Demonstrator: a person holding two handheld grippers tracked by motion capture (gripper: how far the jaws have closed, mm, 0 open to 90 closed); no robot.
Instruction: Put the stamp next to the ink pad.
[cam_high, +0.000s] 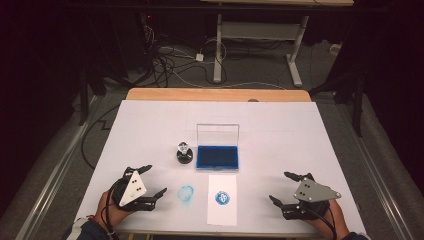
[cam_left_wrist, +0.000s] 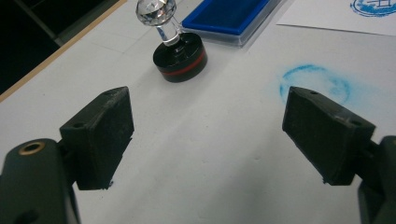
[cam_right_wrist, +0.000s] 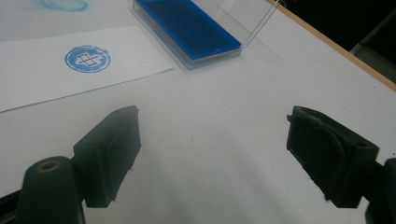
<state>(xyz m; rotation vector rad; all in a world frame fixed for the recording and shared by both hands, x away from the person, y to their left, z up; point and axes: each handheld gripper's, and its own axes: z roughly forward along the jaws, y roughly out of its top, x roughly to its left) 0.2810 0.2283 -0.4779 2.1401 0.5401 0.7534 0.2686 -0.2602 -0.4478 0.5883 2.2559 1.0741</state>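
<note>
1. Stamp — black round base with a red band and a clear faceted knob — stands upright on the white bench, just left of the open blue ink pad and apart from both tools.
2. Left tool rests low at the near left edge of the bench, its jaws spread wide with nothing between them; in the left gripper view the stamp stands ahead, slightly left of the line between the jaws.
3. Right tool rests at the near right, also wide open and holding nothing.
4. White paper sheet lies near the front edge, in front of the ink pad, and bears one round blue imprint; a smeared blue ring marks the bench cover just left of it.
5. Likely next step is picking up the stamp with the left tool: centre the jaws on the black base or the neck rather than the slippery knob, close squarely, and lift straight up — tilting could smear ink.
6. Imprint shows a cross-like symbol inside a ring; any lettering is too small to read. No brand is visible.
</note>
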